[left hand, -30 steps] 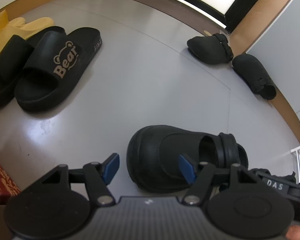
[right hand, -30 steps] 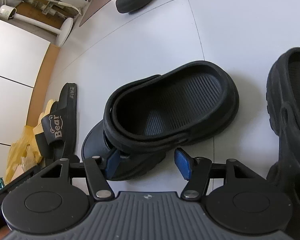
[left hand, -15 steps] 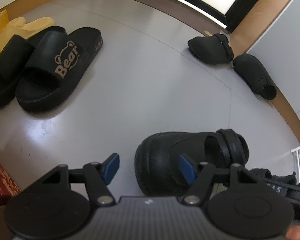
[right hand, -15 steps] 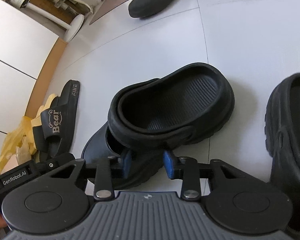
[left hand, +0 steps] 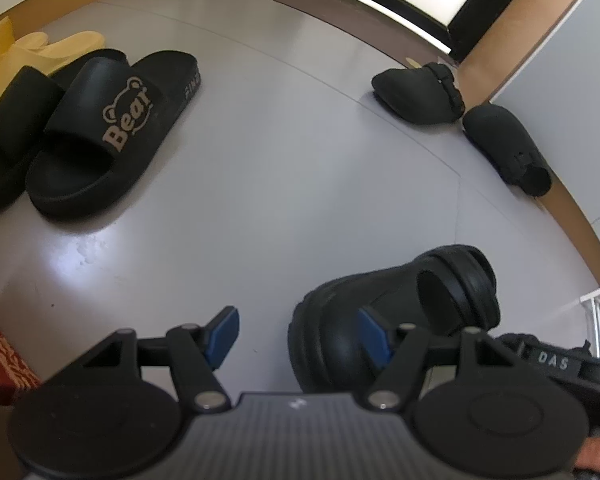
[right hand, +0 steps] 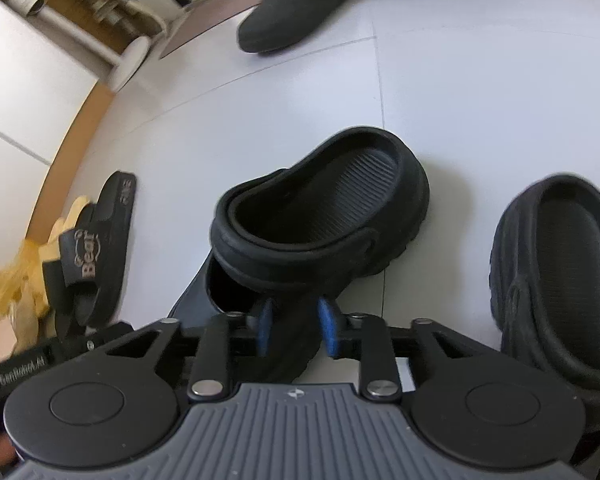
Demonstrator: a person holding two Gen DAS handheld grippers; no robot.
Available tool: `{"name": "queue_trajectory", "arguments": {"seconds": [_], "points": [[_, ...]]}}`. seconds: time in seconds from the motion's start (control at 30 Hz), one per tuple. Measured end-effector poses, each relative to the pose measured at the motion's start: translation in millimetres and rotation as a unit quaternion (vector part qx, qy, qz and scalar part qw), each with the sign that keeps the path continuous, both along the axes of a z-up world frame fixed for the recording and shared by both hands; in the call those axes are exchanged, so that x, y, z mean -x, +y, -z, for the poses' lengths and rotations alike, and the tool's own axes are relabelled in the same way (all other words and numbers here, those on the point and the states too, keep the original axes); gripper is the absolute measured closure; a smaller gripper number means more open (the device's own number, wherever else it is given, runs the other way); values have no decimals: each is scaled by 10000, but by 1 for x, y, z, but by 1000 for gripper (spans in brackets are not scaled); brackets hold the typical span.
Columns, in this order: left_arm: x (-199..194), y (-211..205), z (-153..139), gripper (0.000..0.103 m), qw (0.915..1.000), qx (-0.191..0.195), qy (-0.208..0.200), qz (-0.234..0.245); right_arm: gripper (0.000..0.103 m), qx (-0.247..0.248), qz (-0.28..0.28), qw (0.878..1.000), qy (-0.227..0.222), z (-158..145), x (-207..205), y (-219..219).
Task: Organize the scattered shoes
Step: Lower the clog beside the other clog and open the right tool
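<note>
Pale grey floor tiles (left hand: 284, 168) everywhere, shoes scattered about. Black "Bear" slide sandals (left hand: 112, 128) sit far left, two black felt clogs (left hand: 420, 92) near the tan baseboard. Closer in, the chunky black rubber clog (right hand: 320, 220) sits tilted with the right gripper (right hand: 294, 326) around its toe, jaws opening, blue pads either side. Its matching clog (right hand: 560, 276) lies just beside. Left gripper (left hand: 300, 336) hangs open over bare floor, holding nothing.
</note>
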State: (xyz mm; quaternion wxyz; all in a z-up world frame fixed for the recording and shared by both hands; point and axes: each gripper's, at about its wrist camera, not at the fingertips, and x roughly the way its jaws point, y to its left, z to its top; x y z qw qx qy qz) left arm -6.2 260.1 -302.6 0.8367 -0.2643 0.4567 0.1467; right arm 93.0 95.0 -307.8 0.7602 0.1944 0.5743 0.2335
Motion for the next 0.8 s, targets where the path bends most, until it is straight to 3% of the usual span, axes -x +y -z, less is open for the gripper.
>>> {"name": "queue_trajectory", "arguments": {"seconds": [0.17, 0.23, 0.5, 0.8], "points": [[1, 2, 1, 35, 10000, -27, 48, -6, 53, 7, 31, 10000, 61, 8, -3, 6], [1, 2, 1, 35, 10000, -39, 70, -6, 66, 24, 32, 10000, 53, 11, -3, 6], [-4, -4, 1, 35, 10000, -39, 59, 59, 81, 172, 12, 9997, -151, 5, 2, -3], [-6, -10, 3, 35, 9999, -24, 72, 110, 88, 371, 145, 9990, -194, 3, 8, -23]]}}
